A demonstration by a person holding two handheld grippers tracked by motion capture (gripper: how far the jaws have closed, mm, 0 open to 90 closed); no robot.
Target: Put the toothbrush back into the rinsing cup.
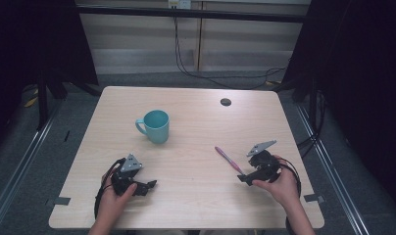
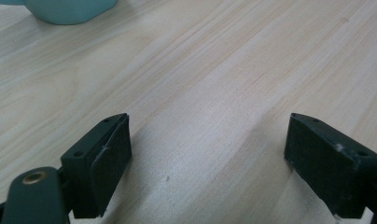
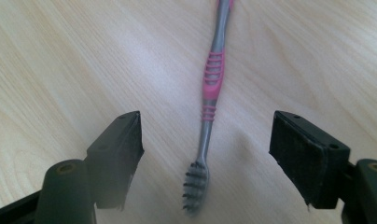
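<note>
Tabletop count: 5 items, 4 kinds

1 teal mug (image 1: 155, 126), 1 pink-and-grey toothbrush (image 3: 210, 100) (bristle end nearest the right gripper's camera), 2 handheld grippers, i.e. left gripper (image 1: 148, 185) & right gripper (image 1: 243, 178), plus 1 small dark round disc (image 1: 226, 102) near the table's far edge.

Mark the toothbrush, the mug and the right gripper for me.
toothbrush (image 3: 212, 74), right gripper view, on the pink grip of its handle.
mug (image 1: 157, 128), high view, on its teal outer wall.
right gripper (image 3: 205, 154), right gripper view, midway between its open jaws, over the brush neck.
</note>
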